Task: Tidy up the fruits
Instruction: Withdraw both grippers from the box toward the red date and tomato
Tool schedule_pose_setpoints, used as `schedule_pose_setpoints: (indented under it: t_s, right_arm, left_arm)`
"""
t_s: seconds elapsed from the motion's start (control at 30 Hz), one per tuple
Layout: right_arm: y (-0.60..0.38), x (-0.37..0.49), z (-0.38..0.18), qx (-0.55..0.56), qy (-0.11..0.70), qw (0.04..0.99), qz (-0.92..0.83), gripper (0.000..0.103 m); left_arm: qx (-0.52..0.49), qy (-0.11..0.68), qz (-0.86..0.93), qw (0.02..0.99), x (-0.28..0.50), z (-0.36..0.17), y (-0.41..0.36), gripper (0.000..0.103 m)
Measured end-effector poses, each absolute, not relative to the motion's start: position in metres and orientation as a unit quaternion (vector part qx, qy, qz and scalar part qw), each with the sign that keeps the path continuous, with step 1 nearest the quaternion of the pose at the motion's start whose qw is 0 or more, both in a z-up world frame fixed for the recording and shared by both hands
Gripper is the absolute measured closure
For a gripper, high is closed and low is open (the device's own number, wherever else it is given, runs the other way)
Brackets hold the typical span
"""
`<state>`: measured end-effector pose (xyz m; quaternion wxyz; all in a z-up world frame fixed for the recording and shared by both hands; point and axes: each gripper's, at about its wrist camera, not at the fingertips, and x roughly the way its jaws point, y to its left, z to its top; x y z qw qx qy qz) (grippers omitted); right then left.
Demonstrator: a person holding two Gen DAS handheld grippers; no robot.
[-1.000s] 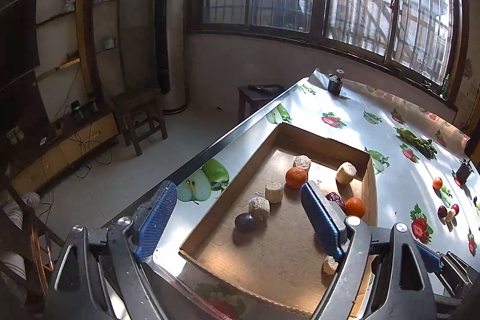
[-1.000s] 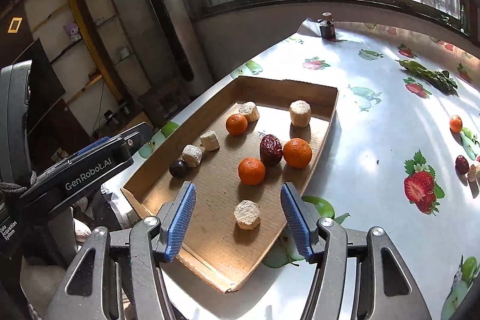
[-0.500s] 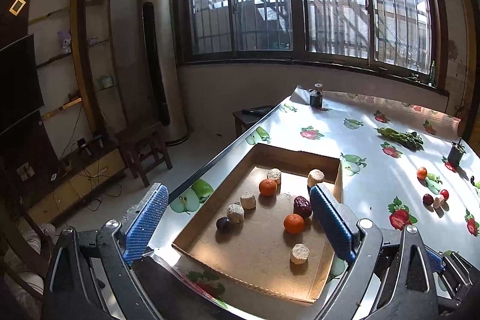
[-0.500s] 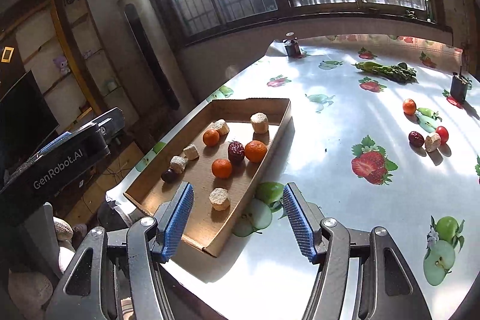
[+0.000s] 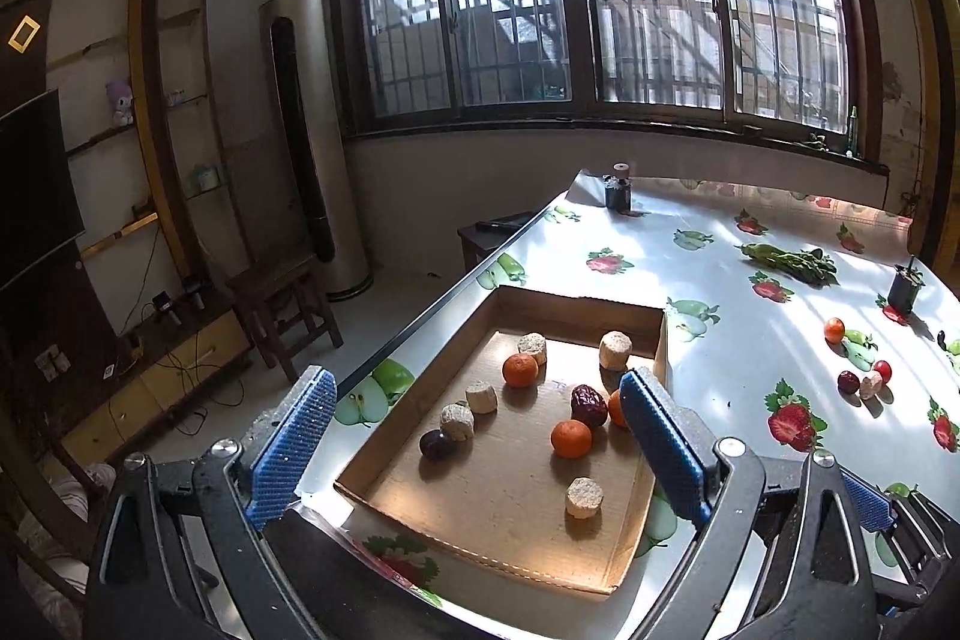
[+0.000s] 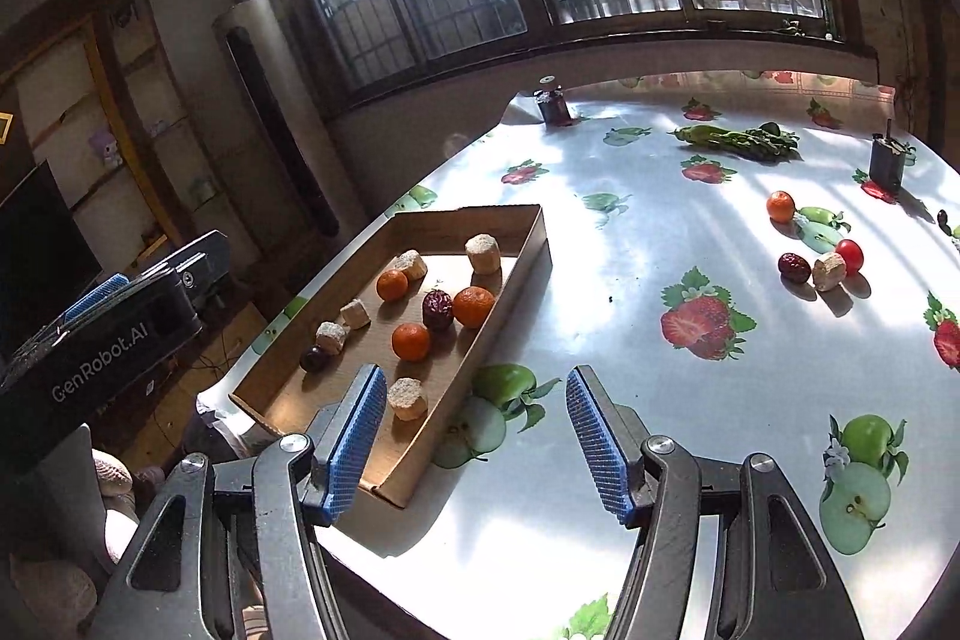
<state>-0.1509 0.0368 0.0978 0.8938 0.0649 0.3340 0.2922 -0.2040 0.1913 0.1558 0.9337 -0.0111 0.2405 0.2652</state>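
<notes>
**Loose fruit far right of the tray, nearer the right gripper**

Off to the right of the shallow brown cardboard tray (image 6: 528, 244), well apart from it on the fruit-printed glossy tablecloth (image 6: 630, 232): a tight cluster of a dark red wrinkled date (image 6: 794, 266), a beige cylindrical chunk (image 6: 829, 270) and a small red tomato (image 6: 849, 255), with a lone small orange mandarin (image 6: 780, 206) just beyond. No clear long axis on any of them; round or stubby all. Already inside the tray: three mandarins, a date, a dark plum-like fruit, several beige chunks.

Right gripper (image 6: 474, 448) held low over the near table edge, just right of the tray's near corner, blue ribbed pads wide apart, nothing between them. Cluster ahead and to the right of those fingers, so likely a reach forward and rightward.

Left gripper (image 5: 474, 451) raised above the tray's near end, pads likewise spread and empty, tray contents framed between them. Farther from the loose fruit; probably the right hand's job.
</notes>
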Motion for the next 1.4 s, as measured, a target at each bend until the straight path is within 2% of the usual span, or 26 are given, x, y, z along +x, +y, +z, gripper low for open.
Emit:
schedule_pose_setpoints:
  t_s: [0.57, 0.87, 1.03, 1.1, 1.17, 1.33, 1.37, 1.4]
  right_arm:
    - [-0.003, -0.126, 0.092, 0.084, 0.347, 0.901, 0.245, 0.035]
    - [-0.112, -0.096, 0.108, 0.083, 0.332, 0.930, 0.132, 0.035]
    - [-0.199, -0.074, 0.141, 0.080, 0.303, 0.949, 0.037, 0.035]
    - [-0.228, -0.061, 0.154, 0.082, 0.300, 0.950, 0.005, 0.028]
    - [-0.247, -0.048, 0.160, 0.083, 0.301, 0.950, -0.014, 0.027]
    - [-0.257, -0.005, 0.125, 0.094, 0.358, 0.929, -0.002, 0.028]
    - [-0.254, 0.003, 0.113, 0.106, 0.373, 0.922, 0.013, 0.030]
    - [-0.250, 0.012, 0.103, 0.120, 0.386, 0.914, 0.030, 0.036]
  left_arm:
    - [0.011, 0.267, 0.242, 0.933, -0.179, 0.143, 0.174, 0.008]
    - [0.036, 0.287, 0.196, 0.937, -0.146, 0.141, 0.145, 0.007]
    - [0.027, 0.298, 0.137, 0.944, -0.117, 0.149, 0.123, 0.007]
    - [0.017, 0.313, 0.097, 0.944, -0.098, 0.148, 0.110, 0.008]
    - [0.009, 0.332, 0.067, 0.941, -0.077, 0.142, 0.096, 0.008]
    - [0.028, 0.377, -0.011, 0.926, -0.030, 0.110, 0.048, 0.008]
    - [0.031, 0.383, -0.023, 0.923, -0.020, 0.103, 0.040, 0.008]
    - [0.031, 0.387, -0.035, 0.921, -0.011, 0.097, 0.034, 0.008]
